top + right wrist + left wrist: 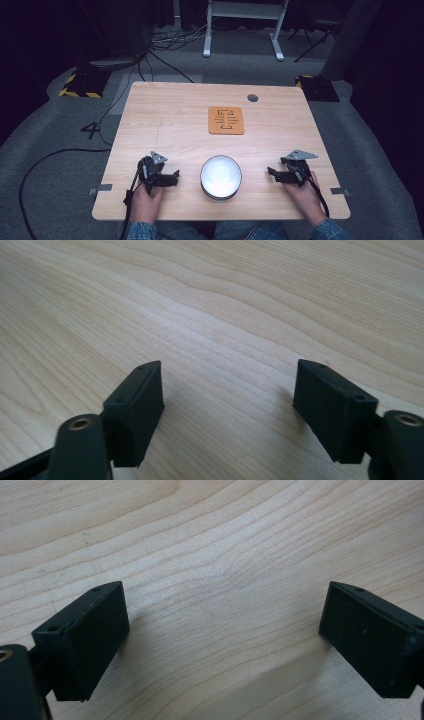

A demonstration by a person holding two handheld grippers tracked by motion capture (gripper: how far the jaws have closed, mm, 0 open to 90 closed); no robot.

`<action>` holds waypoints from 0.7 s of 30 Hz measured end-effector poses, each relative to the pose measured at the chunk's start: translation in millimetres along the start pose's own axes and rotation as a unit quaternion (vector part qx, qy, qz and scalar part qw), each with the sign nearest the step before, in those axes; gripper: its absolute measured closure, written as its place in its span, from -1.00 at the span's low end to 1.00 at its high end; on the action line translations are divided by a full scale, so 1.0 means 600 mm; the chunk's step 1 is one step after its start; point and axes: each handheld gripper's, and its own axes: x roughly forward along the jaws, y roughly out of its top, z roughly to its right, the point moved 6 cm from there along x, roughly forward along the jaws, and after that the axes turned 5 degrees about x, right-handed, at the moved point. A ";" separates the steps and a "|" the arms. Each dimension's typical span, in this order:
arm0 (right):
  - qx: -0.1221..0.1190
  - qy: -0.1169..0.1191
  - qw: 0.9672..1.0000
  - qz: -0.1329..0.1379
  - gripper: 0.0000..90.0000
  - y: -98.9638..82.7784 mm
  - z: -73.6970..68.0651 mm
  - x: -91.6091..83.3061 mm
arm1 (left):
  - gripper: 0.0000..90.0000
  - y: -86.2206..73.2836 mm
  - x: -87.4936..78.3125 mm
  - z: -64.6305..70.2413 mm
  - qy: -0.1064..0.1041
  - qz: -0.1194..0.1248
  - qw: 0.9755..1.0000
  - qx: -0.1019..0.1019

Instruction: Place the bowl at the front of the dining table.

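Bowl: white bowl [221, 177] sits on the table [165, 125], near the front edge, in the middle.
Left tool: left tool [172, 178] rests on the table just left of the bowl, held by a hand [146, 197]. Its jaws are wide apart with nothing between them, only bare wood.
Right tool: right tool [273, 173] rests right of the bowl, not touching it. Its jaws are wide apart and hold nothing.
Mat: orange square mat [226, 120] lies behind the bowl, well apart from it.
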 end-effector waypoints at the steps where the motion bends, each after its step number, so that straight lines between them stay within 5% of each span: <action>1: -0.001 0.001 1.000 -0.001 -0.32 0.000 -0.001 -0.001 | -0.87 0.000 0.000 0.000 0.000 0.000 1.000 0.000; 14: -0.010 0.008 1.000 0.000 -0.24 0.000 -0.002 -0.002 | -0.87 0.000 0.000 0.000 0.001 0.000 1.000 0.000; 21: -0.018 0.019 0.998 -0.050 -0.03 0.008 -0.013 -0.011 | -0.87 0.000 0.000 0.000 0.001 0.000 1.000 0.000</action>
